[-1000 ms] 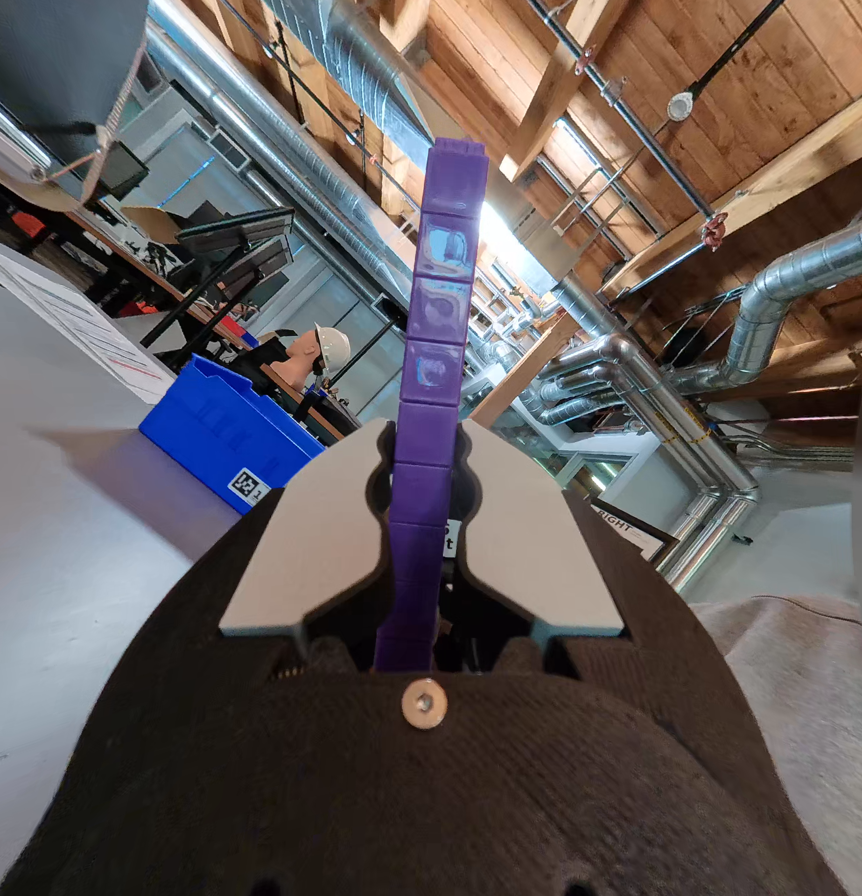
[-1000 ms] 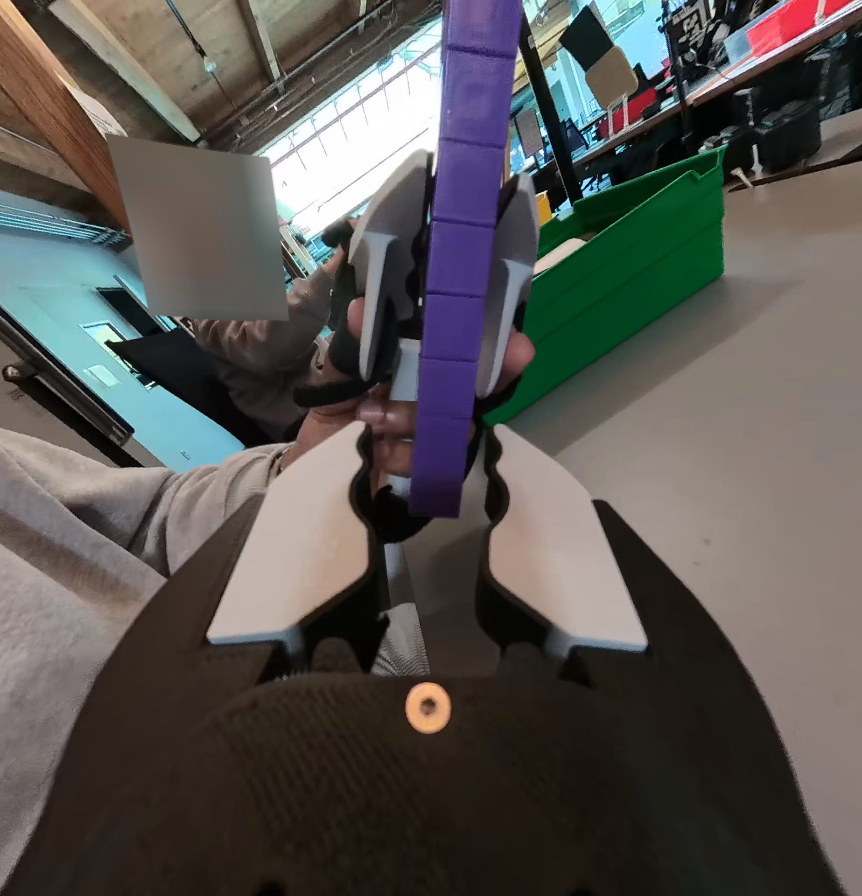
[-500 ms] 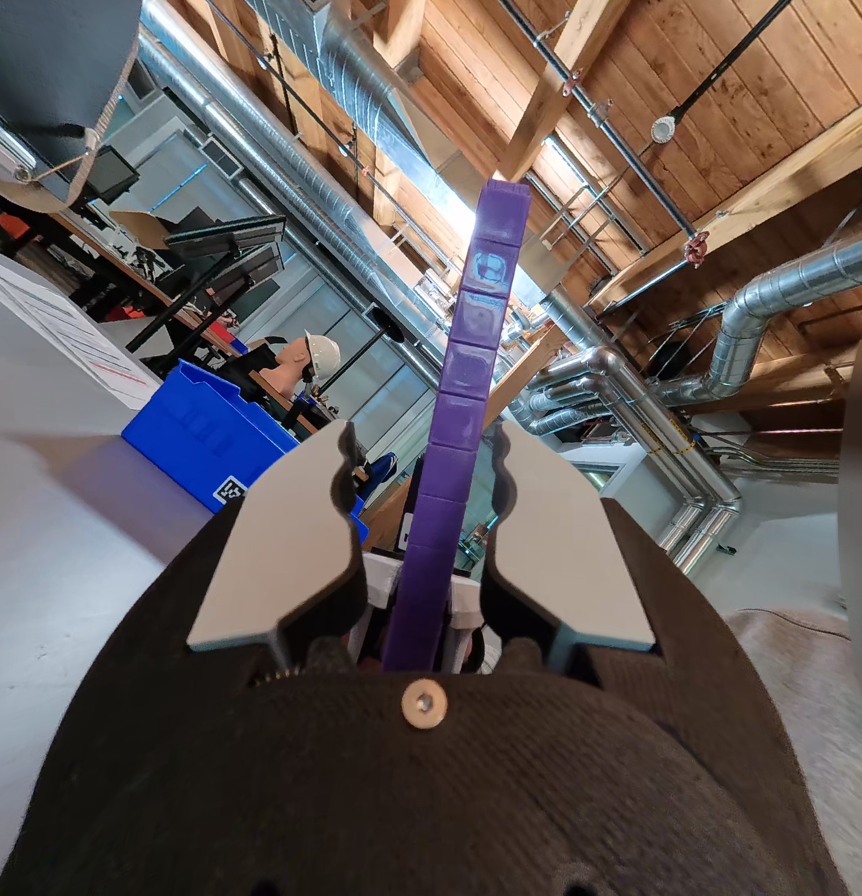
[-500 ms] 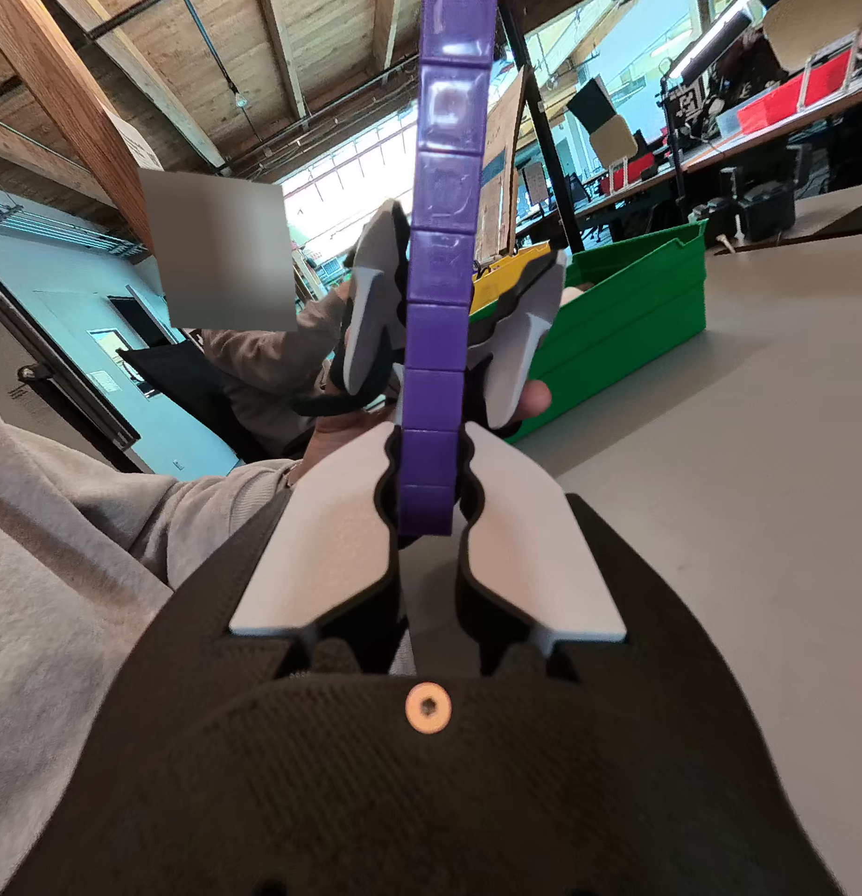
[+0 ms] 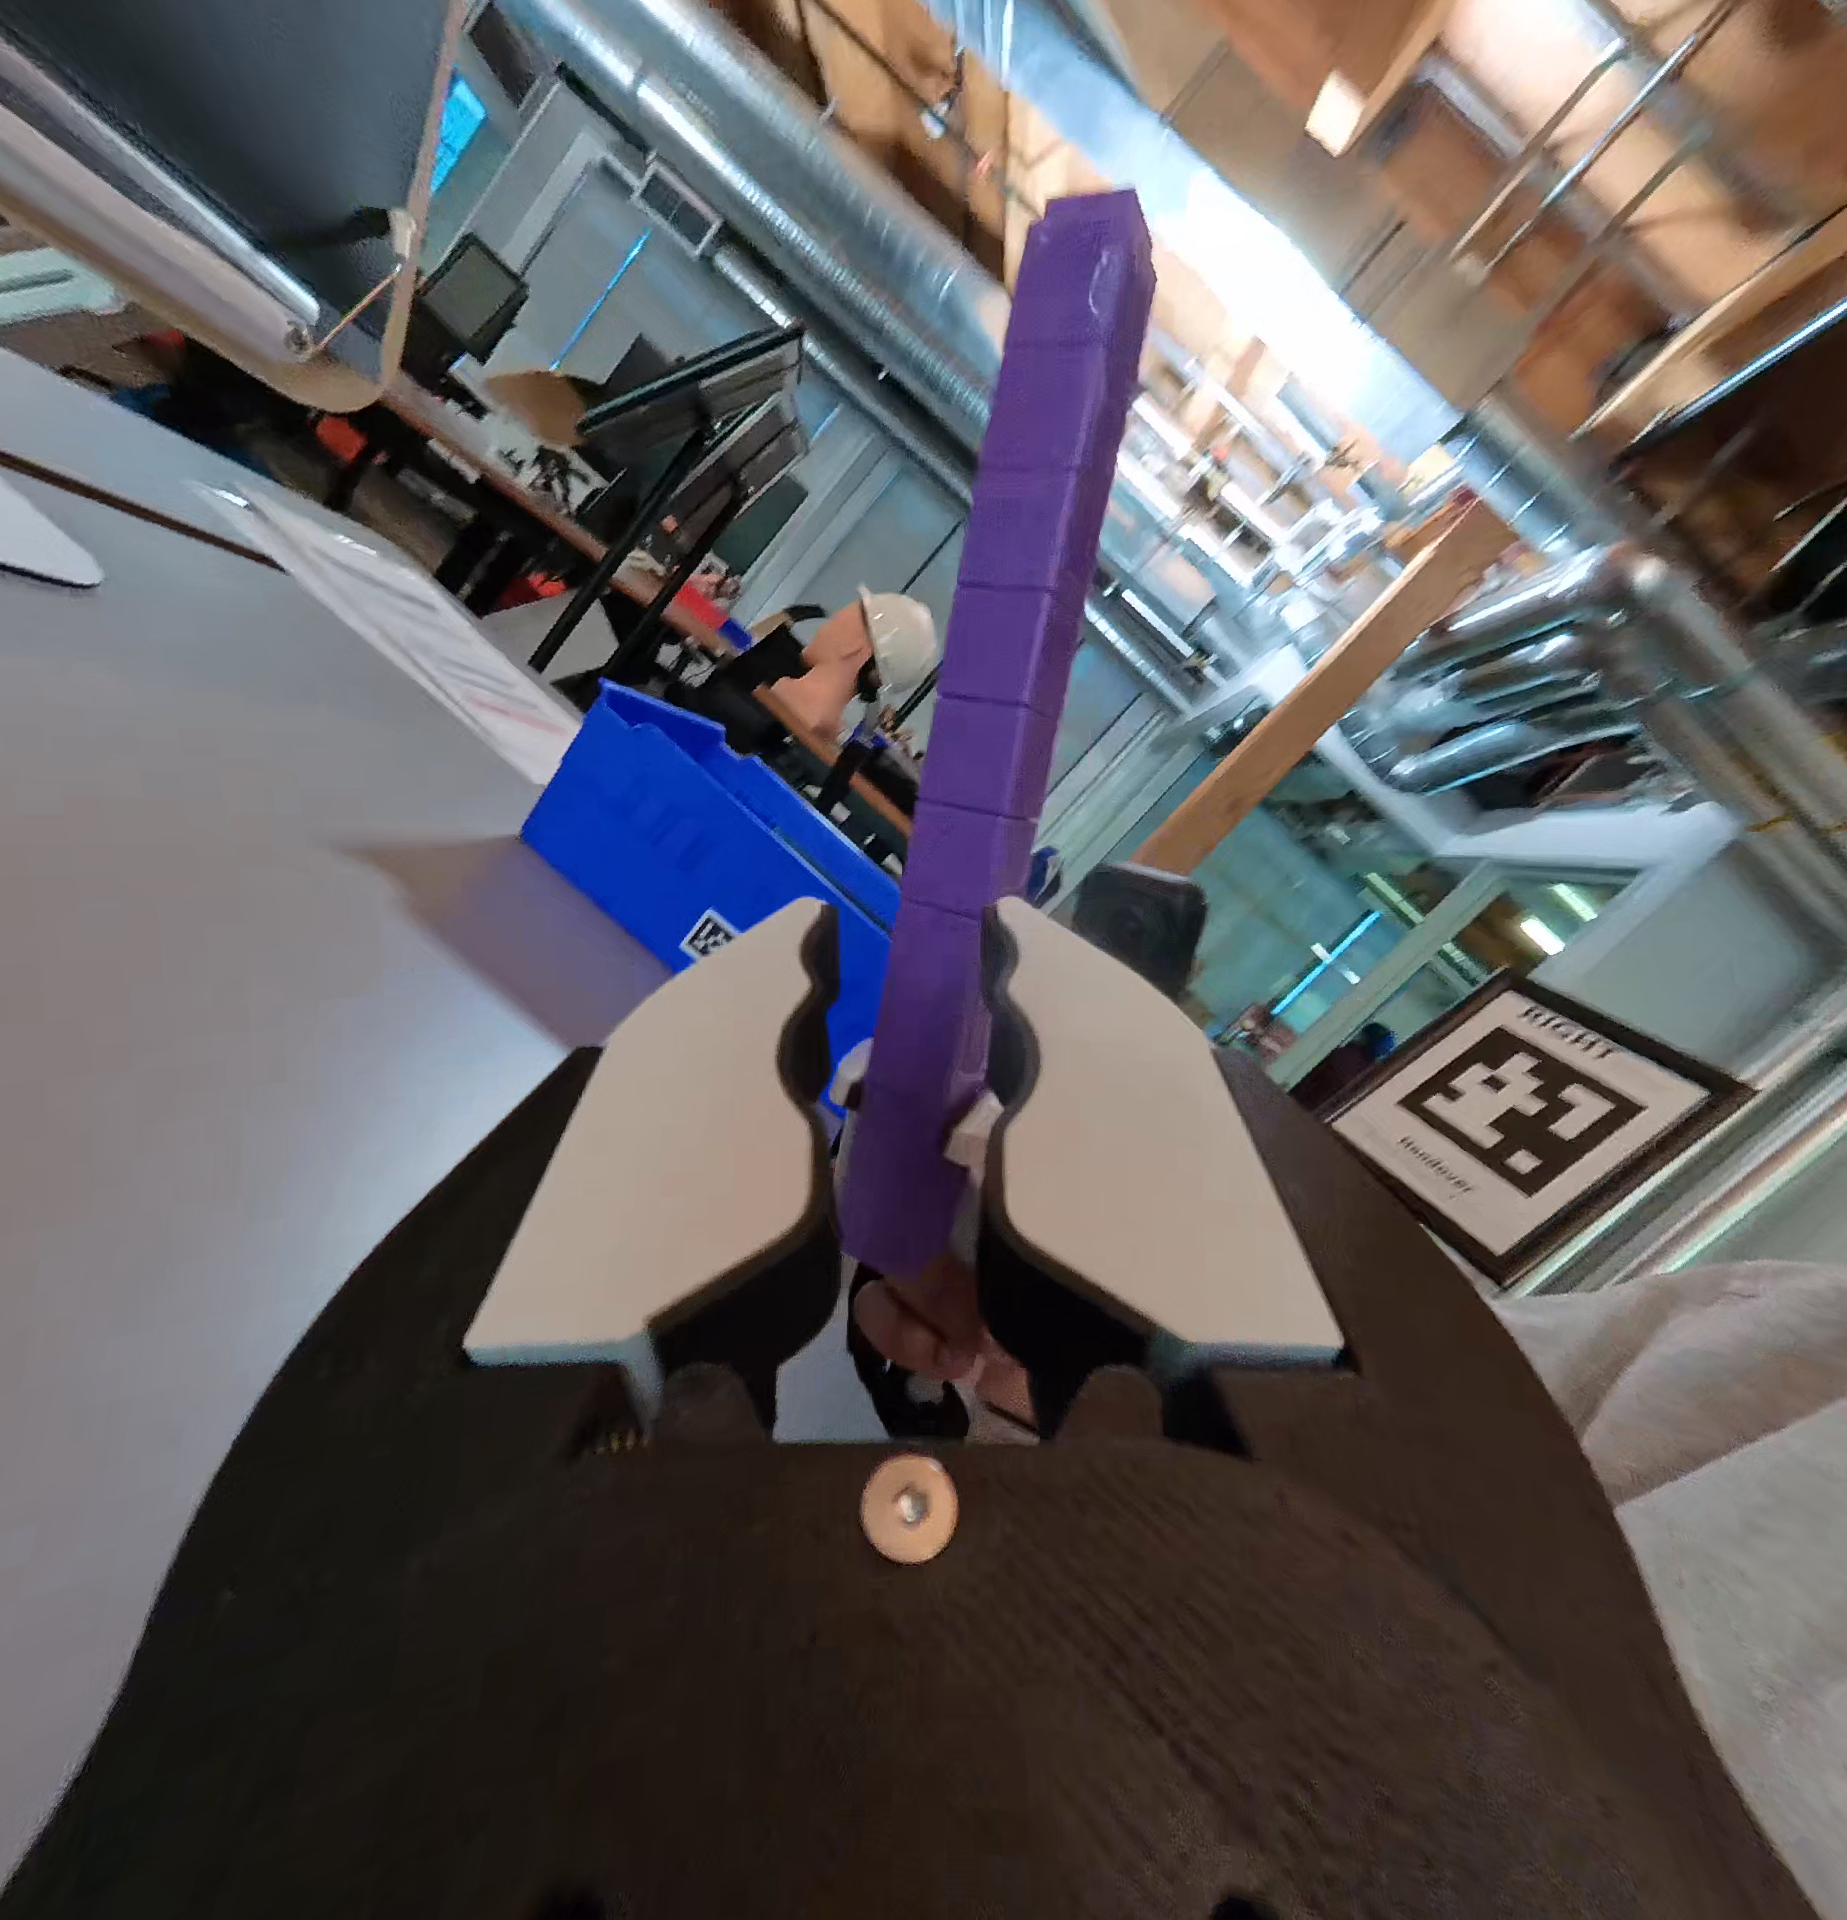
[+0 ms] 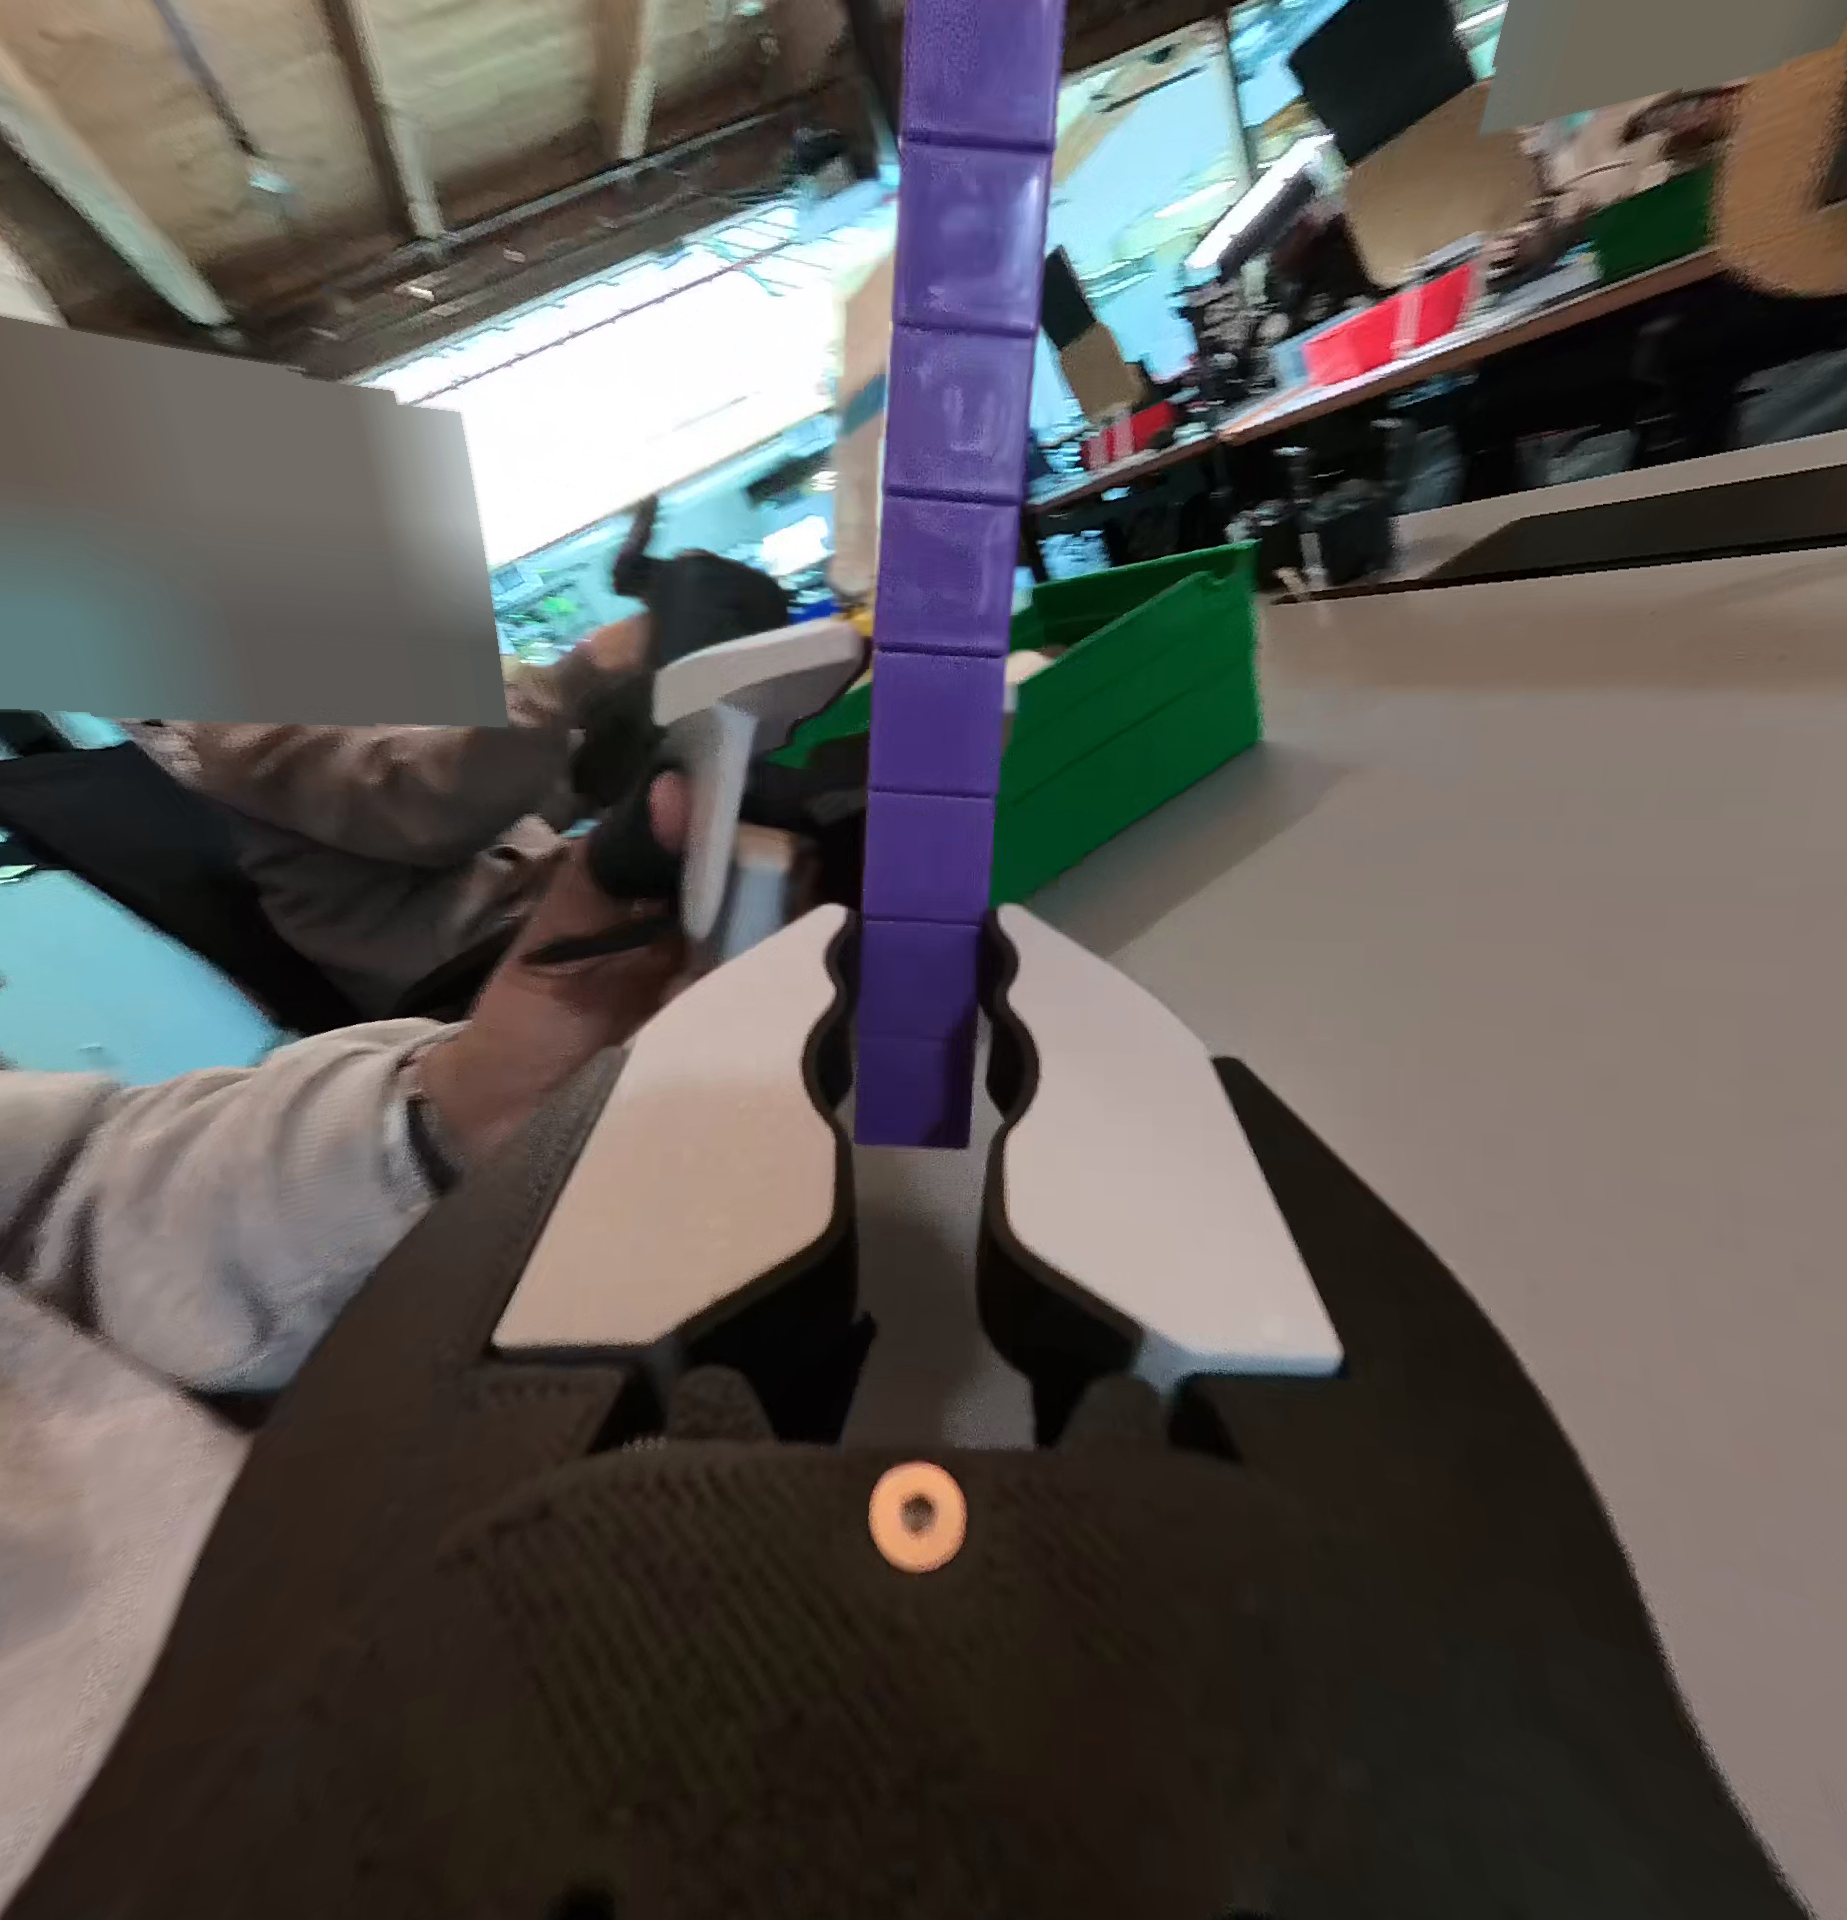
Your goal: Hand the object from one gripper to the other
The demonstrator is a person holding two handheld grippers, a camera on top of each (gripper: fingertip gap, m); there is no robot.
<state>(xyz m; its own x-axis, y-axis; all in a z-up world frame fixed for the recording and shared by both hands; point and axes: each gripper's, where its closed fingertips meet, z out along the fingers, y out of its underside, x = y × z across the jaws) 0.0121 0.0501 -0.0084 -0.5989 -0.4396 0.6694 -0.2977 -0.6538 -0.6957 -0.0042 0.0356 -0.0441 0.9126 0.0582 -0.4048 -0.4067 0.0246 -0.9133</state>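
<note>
Since the earlier frame, the left gripper [image 5: 908, 925] had drawn back from the purple block bar [image 6: 940, 571], its jaws empty with a narrow gap between them. The right gripper [image 6: 919, 925] was clamped on the bar's bottom end, holding it upright above the grey table [image 6: 1521, 935]. Farther off, a green bin [image 6: 1127, 707] stood on the table near its far edge.

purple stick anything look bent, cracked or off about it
Nothing stands out. The purple stick is straight and unbroken. The right gripper grips only its lowest segments, so most of it stands free; the left gripper is open.
</note>
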